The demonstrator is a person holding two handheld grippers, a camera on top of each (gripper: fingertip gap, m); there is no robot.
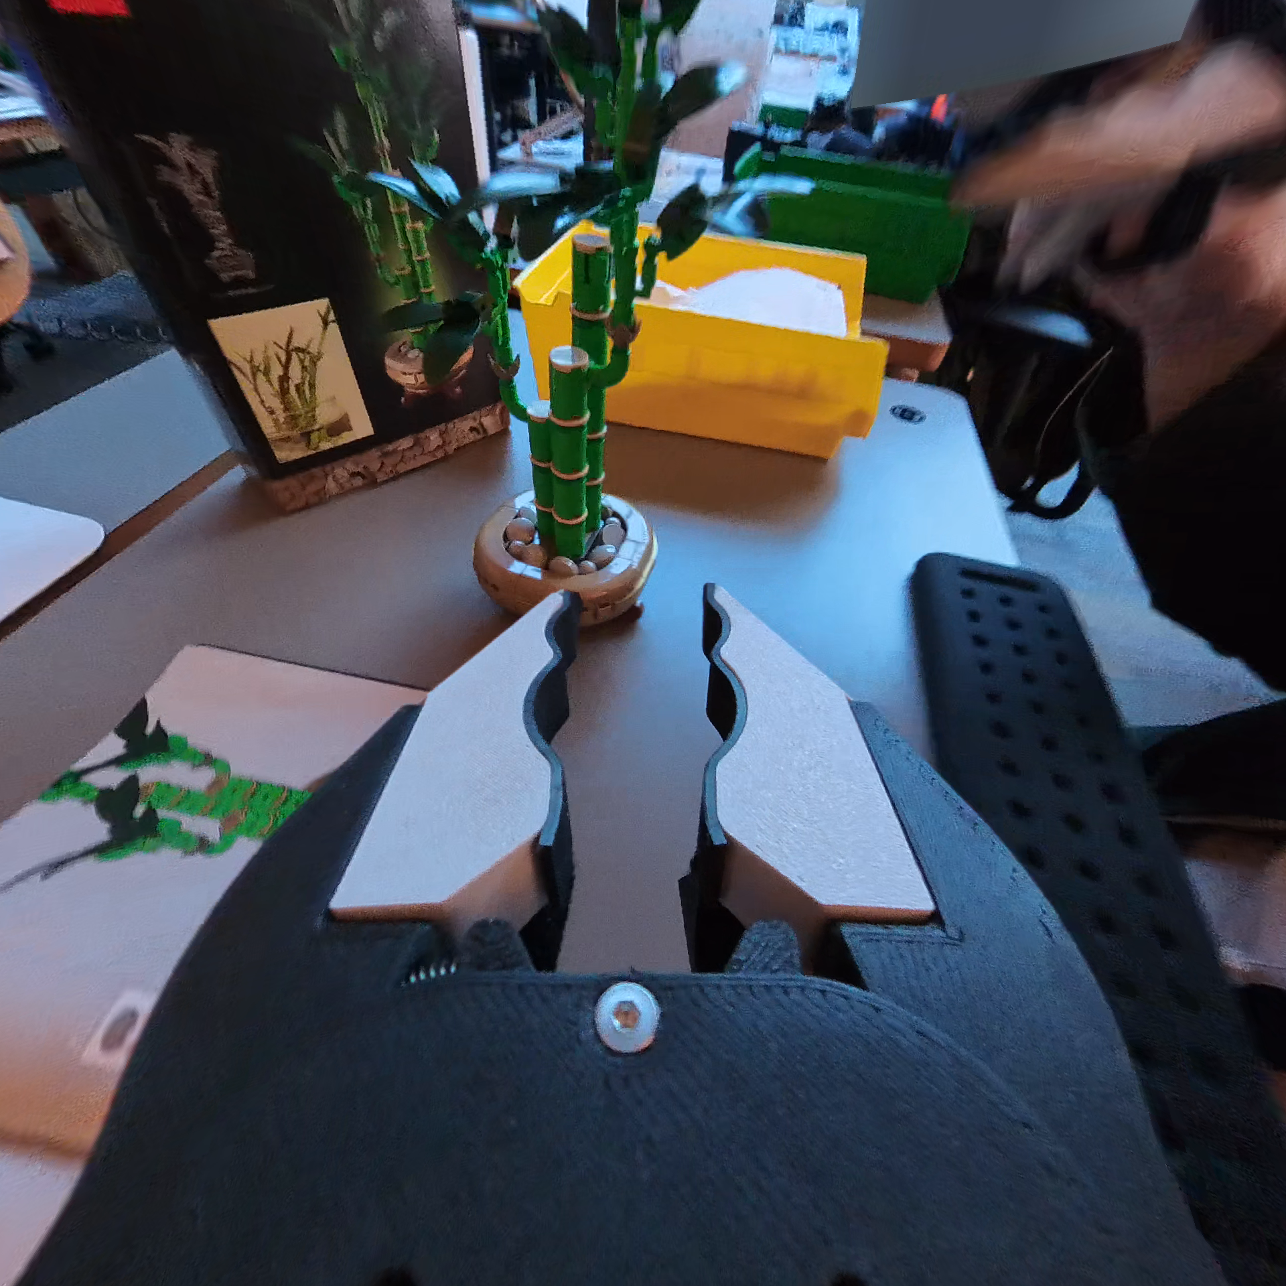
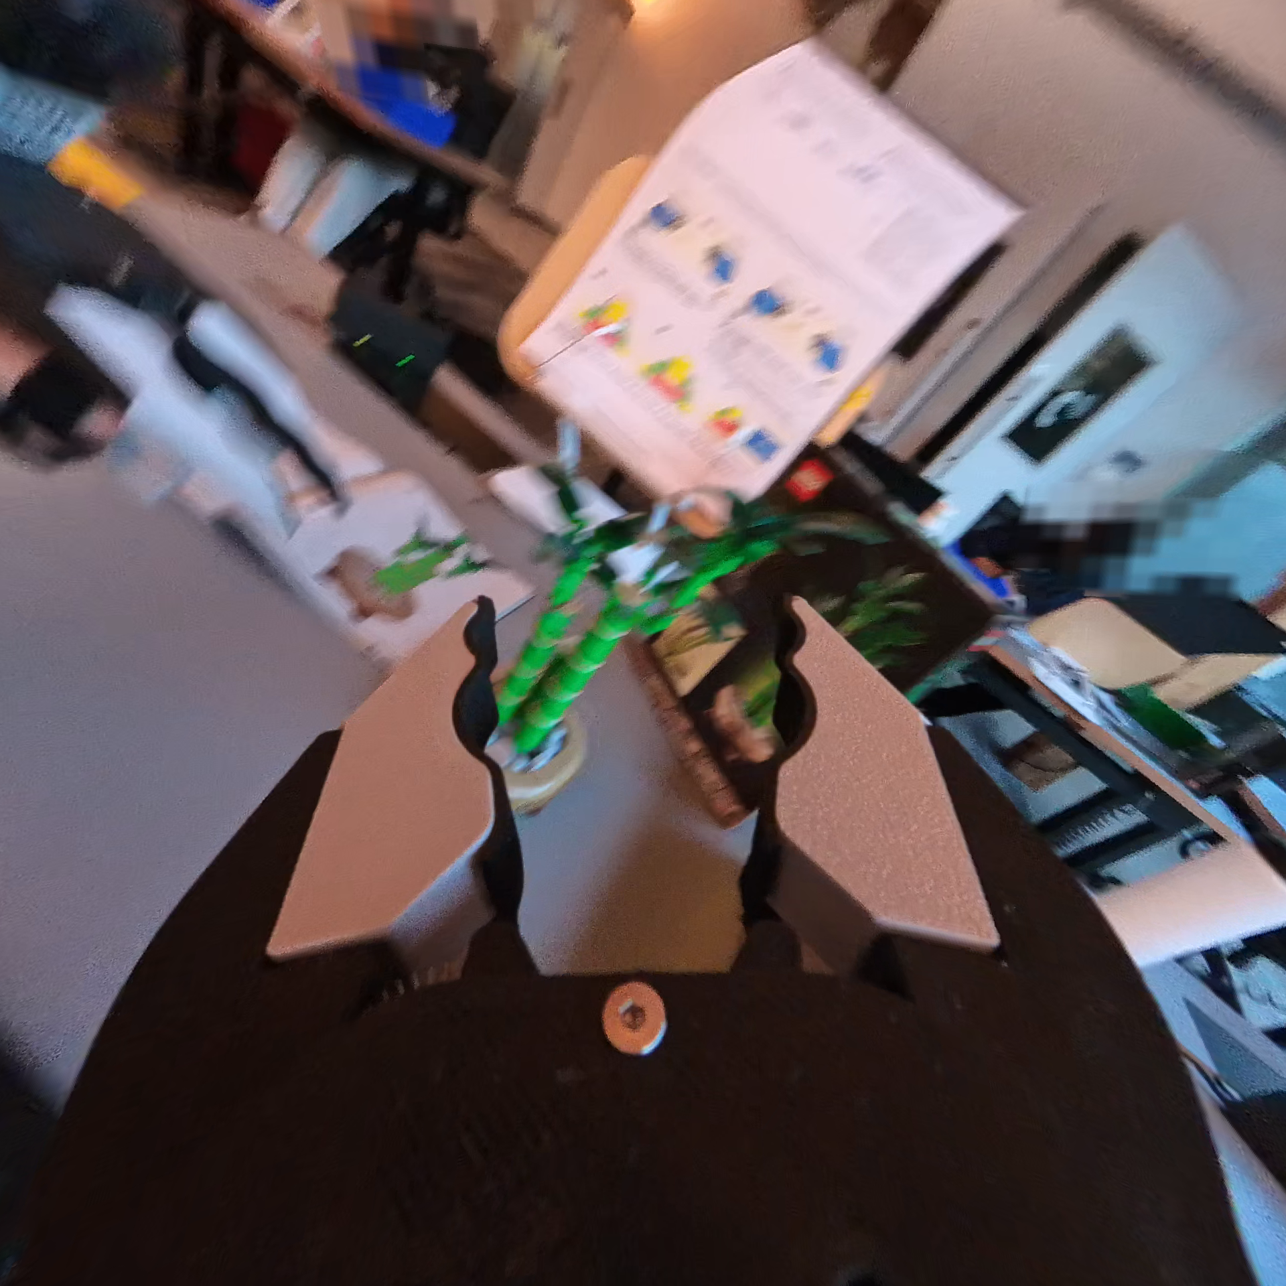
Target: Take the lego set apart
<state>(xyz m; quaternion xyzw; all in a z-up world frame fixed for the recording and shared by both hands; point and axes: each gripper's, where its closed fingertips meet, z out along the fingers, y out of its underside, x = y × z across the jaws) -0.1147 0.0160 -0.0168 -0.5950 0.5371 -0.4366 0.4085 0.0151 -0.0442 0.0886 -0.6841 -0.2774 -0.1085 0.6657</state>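
Observation:
A lego bamboo plant (image 1: 570, 452) with green stalks and dark leaves stands upright in a round tan pot (image 1: 564, 564) with pebbles on the brown table (image 1: 313, 557). My left gripper (image 1: 637, 598) is open and empty, low over the table just in front of the pot. The right wrist view is blurred. It shows the same plant (image 2: 564, 661) tilted in frame, beyond my right gripper (image 2: 637, 612), which is open, empty and held in the air. A blurred hand (image 1: 1127, 160) shows at the upper right of the left wrist view.
The dark lego box (image 1: 278, 243) stands behind and left of the plant. A yellow bin (image 1: 703, 355) holding white material sits behind it, with a green bin (image 1: 863, 223) farther back. An instruction booklet (image 1: 139, 800) lies at the near left. A black perforated pad (image 1: 1030, 731) lies at the right.

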